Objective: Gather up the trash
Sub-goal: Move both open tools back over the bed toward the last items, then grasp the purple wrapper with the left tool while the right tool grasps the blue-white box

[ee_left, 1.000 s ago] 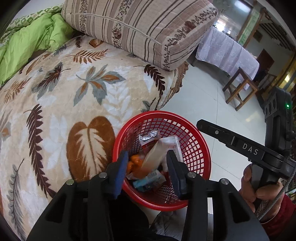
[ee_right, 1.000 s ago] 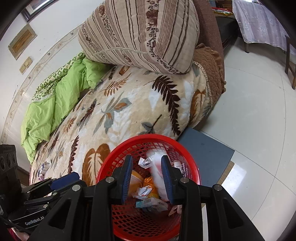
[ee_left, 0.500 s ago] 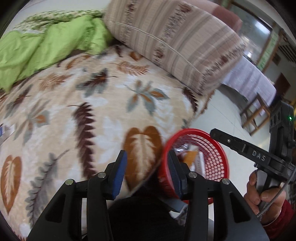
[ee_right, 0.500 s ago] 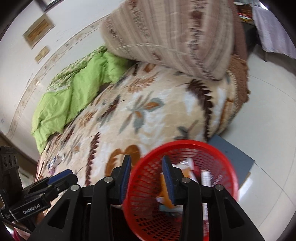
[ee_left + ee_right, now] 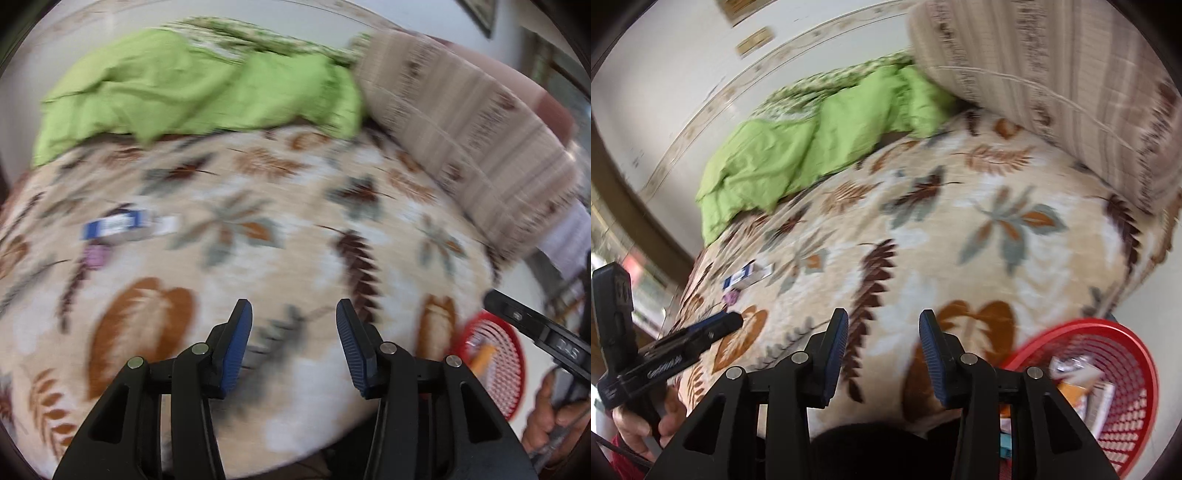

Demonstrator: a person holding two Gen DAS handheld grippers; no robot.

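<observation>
Both hand-held grippers, left & right, jaws wide apart, empty. Blue-white wrapper + purple scrap on bed, far left. Red basket beside bed. Approach low, pinch wrapper edge w/o snagging blanket.

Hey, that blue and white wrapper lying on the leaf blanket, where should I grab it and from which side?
The blue and white wrapper lies flat and long on the blanket, so probably come straight down from above and pinch across its narrow width, near the middle. The left gripper looks nearer, with open jaws. Blur hides its exact edges, and a small purple piece sits close beside it.
</observation>
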